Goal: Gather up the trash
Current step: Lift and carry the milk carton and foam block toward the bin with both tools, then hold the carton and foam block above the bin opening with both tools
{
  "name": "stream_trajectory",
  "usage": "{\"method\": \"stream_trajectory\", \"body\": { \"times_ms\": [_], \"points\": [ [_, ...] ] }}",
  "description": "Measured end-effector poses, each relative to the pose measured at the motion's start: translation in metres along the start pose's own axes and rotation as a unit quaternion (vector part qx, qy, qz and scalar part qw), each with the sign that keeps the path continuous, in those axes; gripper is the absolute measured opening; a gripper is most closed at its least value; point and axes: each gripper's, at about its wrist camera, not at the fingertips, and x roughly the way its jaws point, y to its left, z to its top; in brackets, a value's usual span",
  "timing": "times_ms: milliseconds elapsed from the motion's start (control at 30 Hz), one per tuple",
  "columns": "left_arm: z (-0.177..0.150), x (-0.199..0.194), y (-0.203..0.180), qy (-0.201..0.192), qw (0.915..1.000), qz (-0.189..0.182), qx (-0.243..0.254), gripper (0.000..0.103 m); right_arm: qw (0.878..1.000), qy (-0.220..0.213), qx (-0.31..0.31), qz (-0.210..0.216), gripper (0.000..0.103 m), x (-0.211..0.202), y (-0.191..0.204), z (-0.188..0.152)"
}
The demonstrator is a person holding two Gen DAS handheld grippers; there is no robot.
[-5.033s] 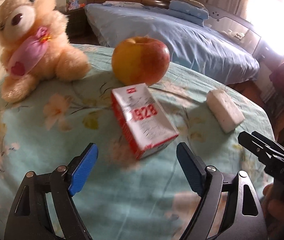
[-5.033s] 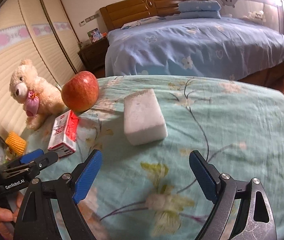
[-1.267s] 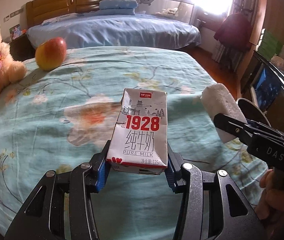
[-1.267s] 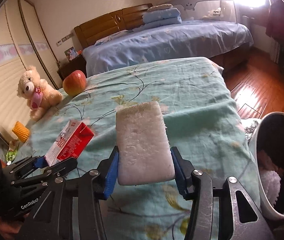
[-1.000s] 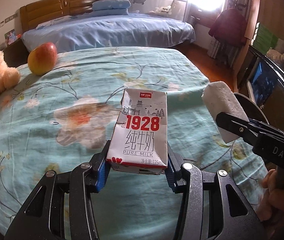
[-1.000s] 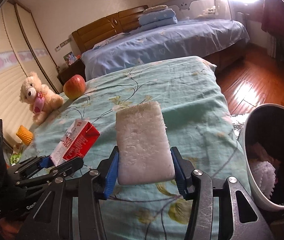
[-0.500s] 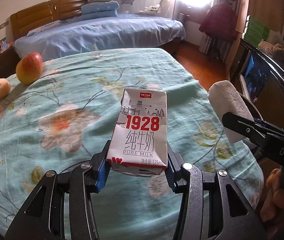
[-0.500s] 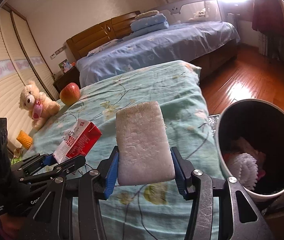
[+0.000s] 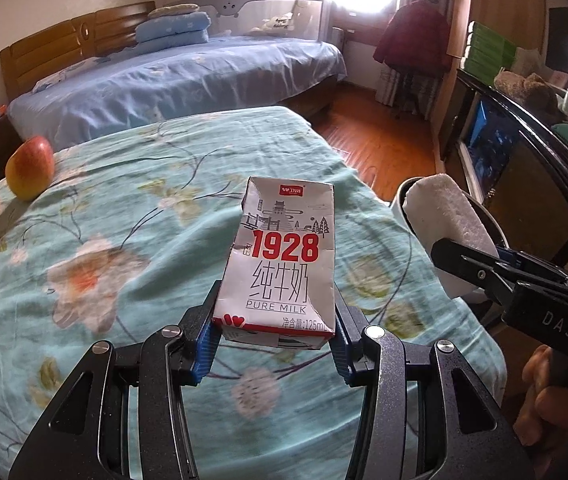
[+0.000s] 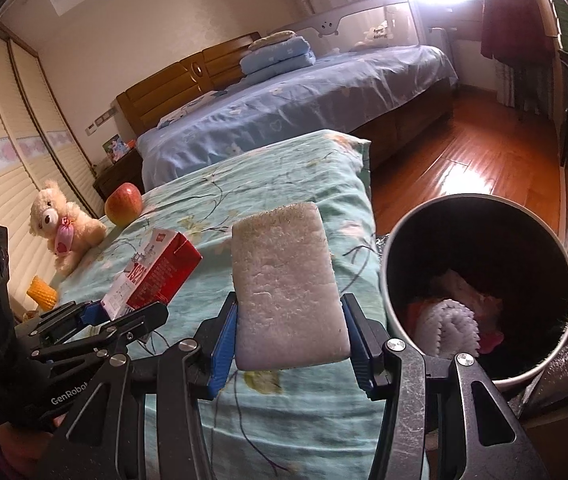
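Milk carton (image 9: 280, 264) sits pinched in the left gripper (image 9: 272, 334), white sponge (image 10: 286, 288) clamped in the right gripper (image 10: 290, 346). Right of it stands the bin (image 10: 480, 204); apple (image 10: 123, 204) and teddy bear (image 10: 62, 226) lie far behind-left.

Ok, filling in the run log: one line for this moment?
left gripper: shut on milk carton | right gripper: shut on sponge | trash bin: right of sponge, nothing dropped yet
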Motion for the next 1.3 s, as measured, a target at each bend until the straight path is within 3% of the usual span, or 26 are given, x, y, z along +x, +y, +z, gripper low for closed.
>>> {"method": "stream_trajectory", "body": {
  "times_ms": [1300],
  "points": [
    [0.025, 0.023, -0.070, 0.006, 0.9972, -0.050, 0.055, 0.046, 0.997, -0.018, 0.051, -0.056, 0.050, -0.029, -0.070, 0.000]
  ]
}}
